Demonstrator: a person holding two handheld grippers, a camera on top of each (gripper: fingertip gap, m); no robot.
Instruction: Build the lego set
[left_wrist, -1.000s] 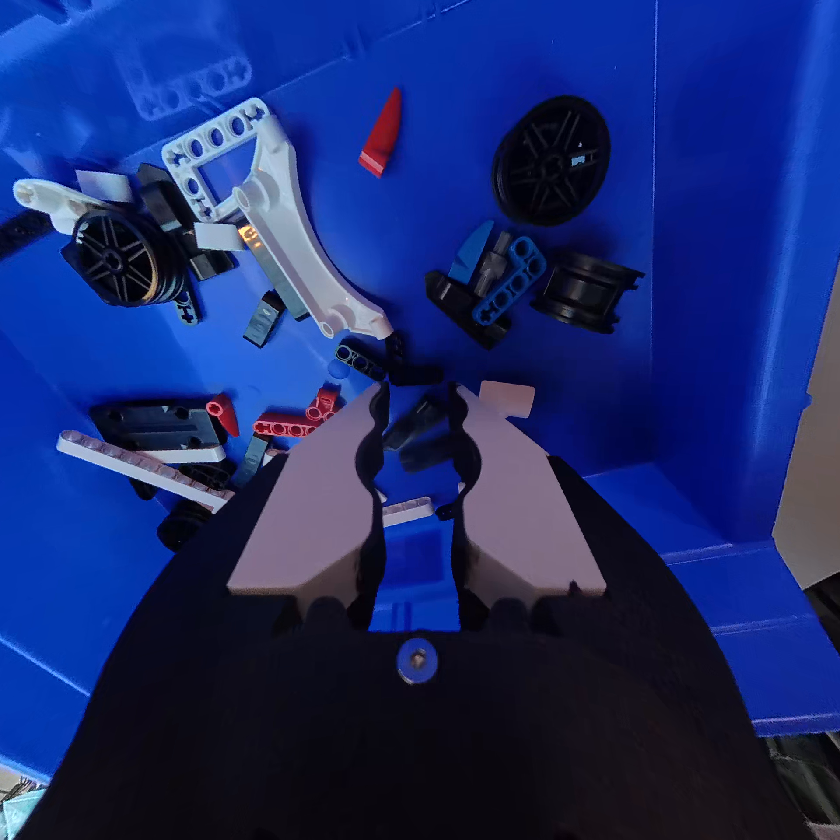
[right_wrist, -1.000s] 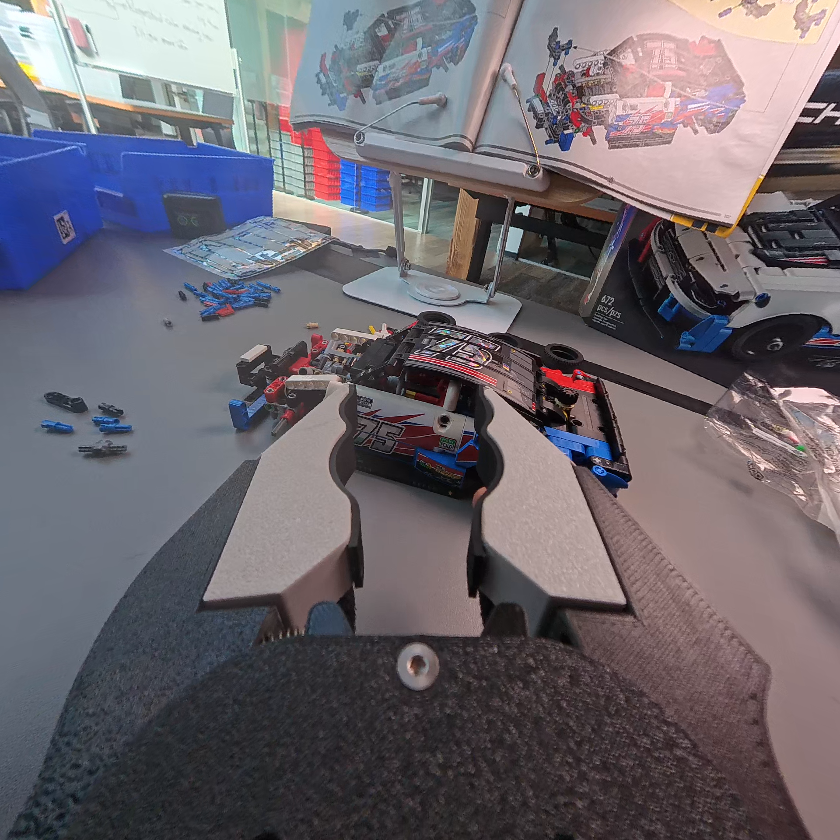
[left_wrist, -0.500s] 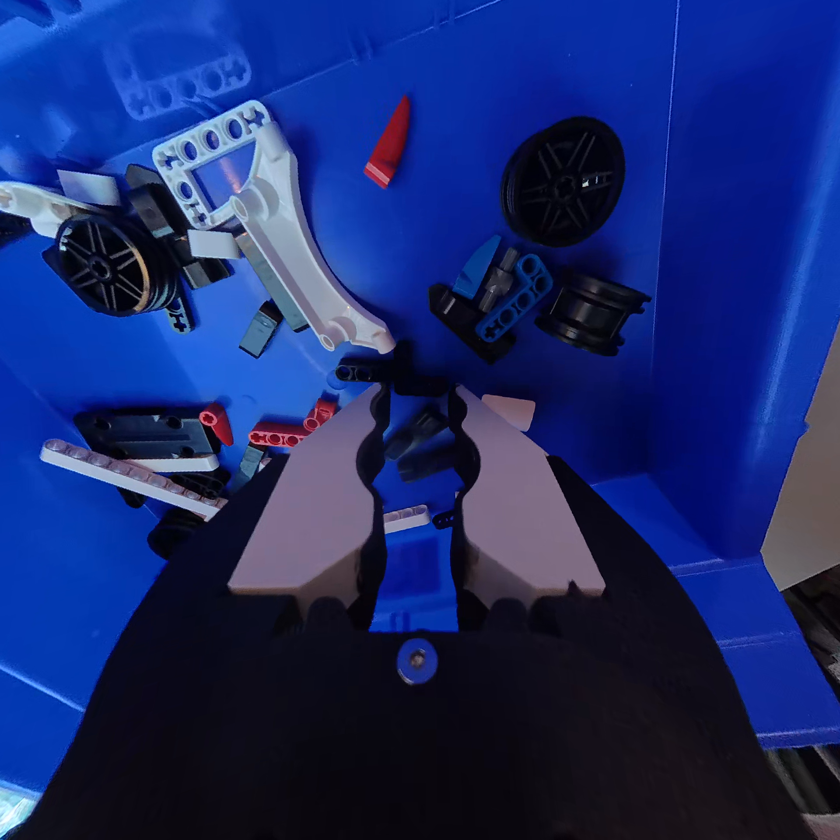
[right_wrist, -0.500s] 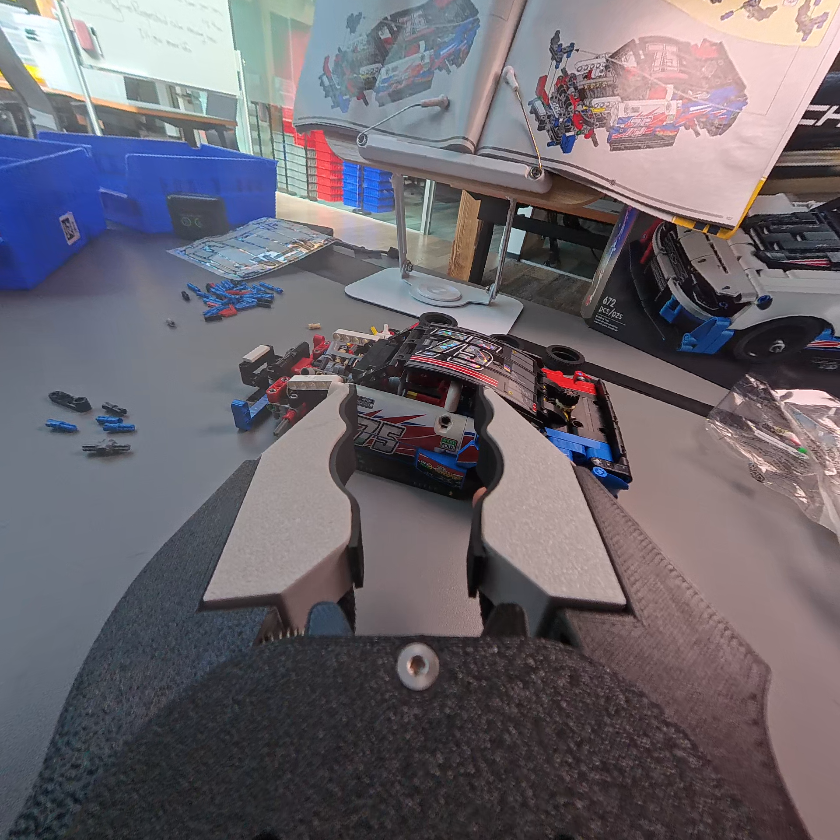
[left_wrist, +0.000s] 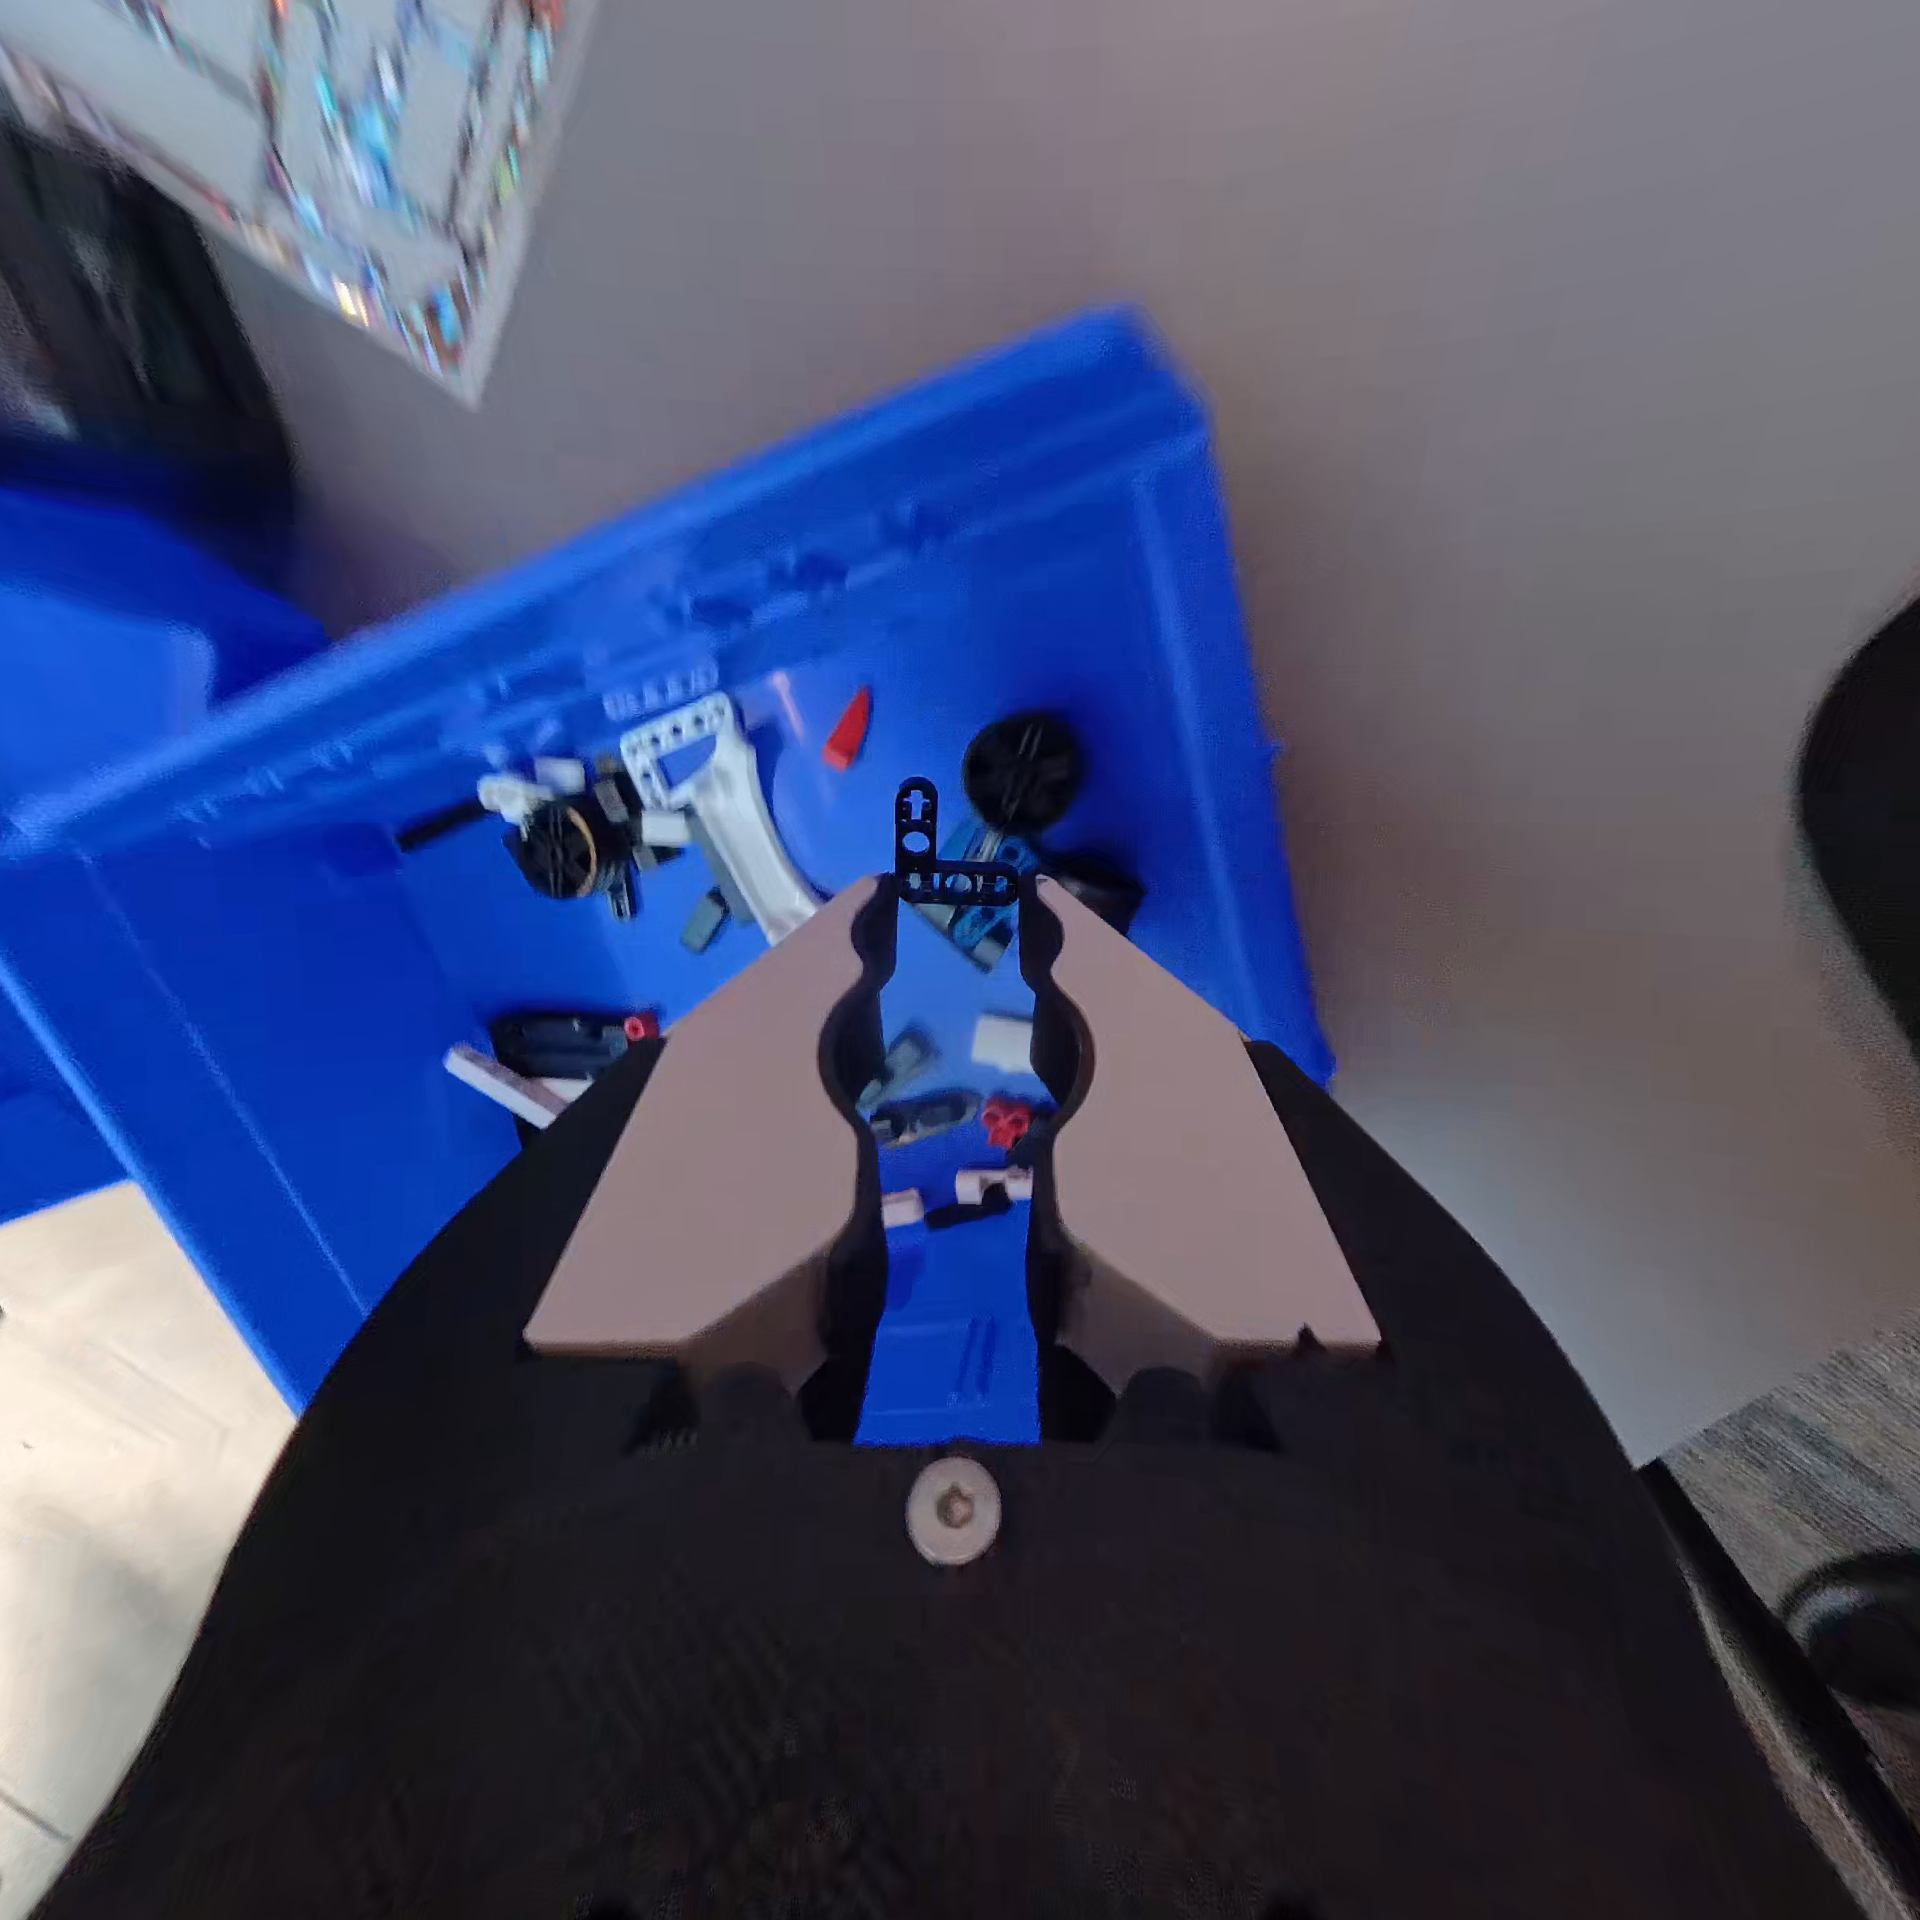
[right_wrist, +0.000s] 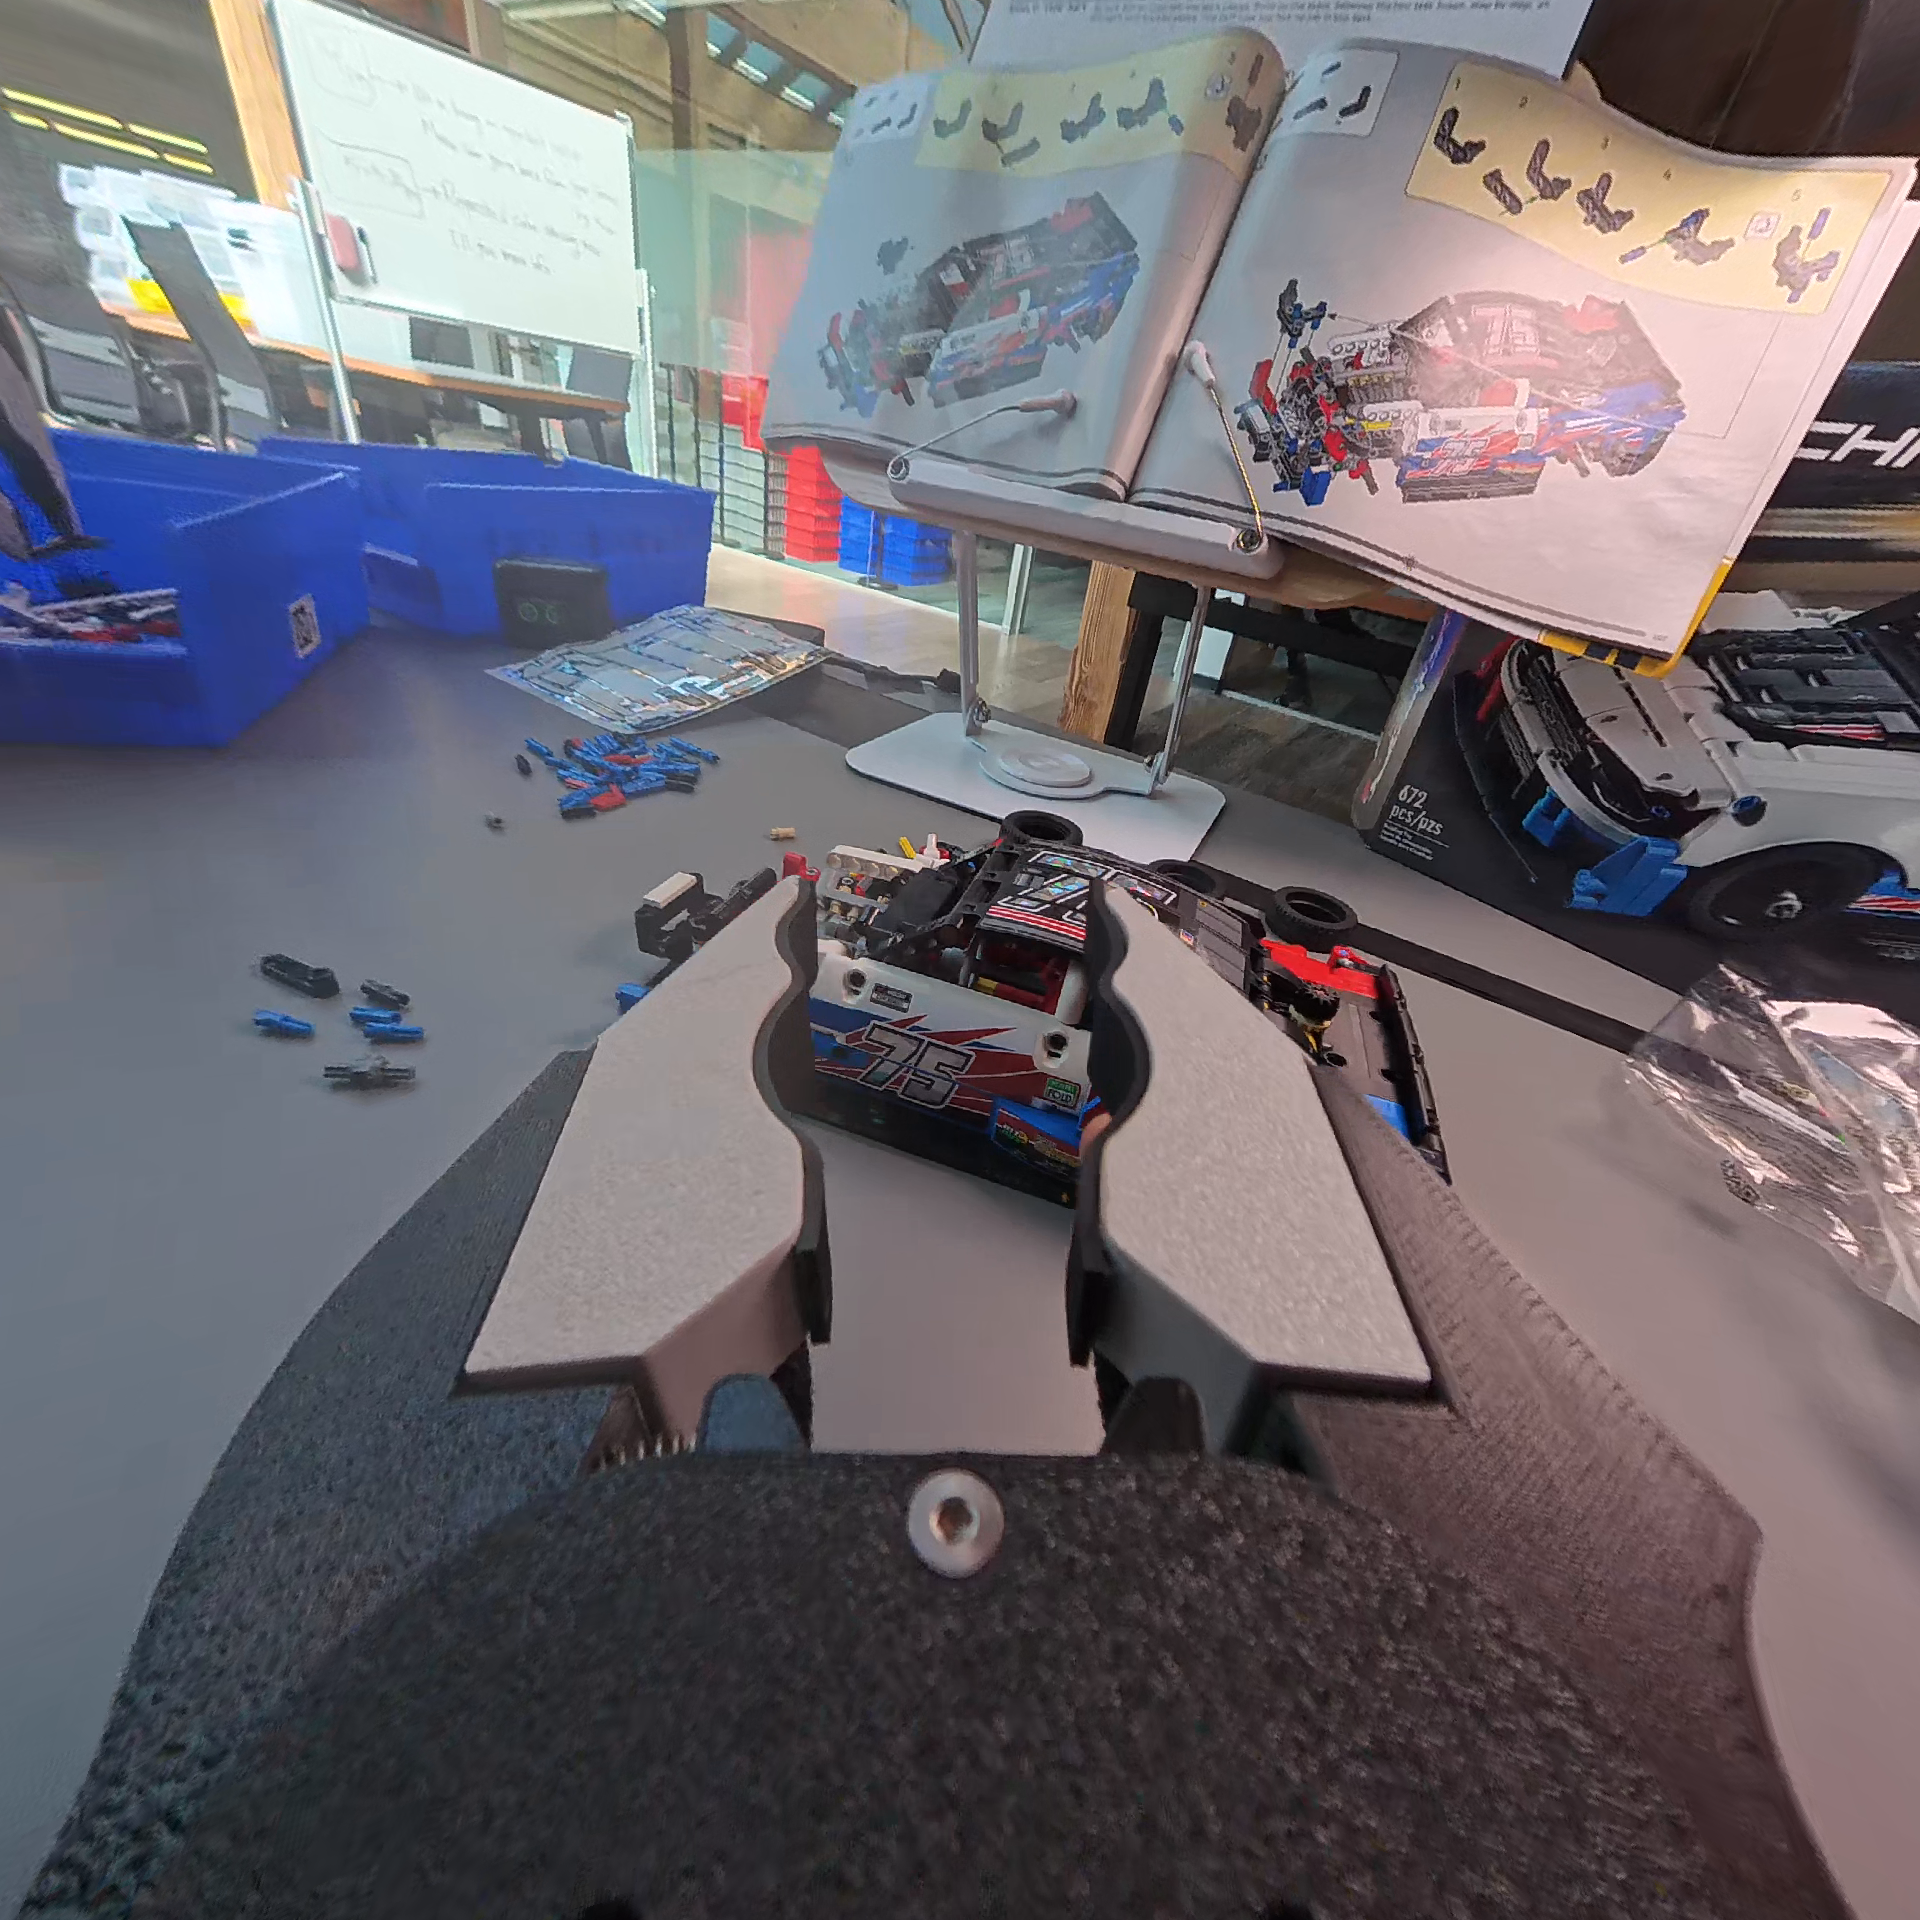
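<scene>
Left gripper (left_wrist: 956, 883) pinches black L-beam (left_wrist: 928, 854), seemingly above bin (left_wrist: 1174, 582); right gripper (right_wrist: 948, 914) agape, empty.

A grey table (right_wrist: 260, 1195) carries everything. At centre stands the part-built car model (right_wrist: 1039, 997). To its left lie a few loose blue and black pins (right_wrist: 343, 1018), and farther back a heap of blue pins (right_wrist: 613, 769) beside a flat sticker sheet (right_wrist: 665, 665). Blue bins (right_wrist: 208, 623) sit at the far left. The white book stand (right_wrist: 1039, 769) rests behind the car, the set's box (right_wrist: 1662, 790) at far right, and a clear plastic bag (right_wrist: 1808, 1122) near the right edge.
</scene>
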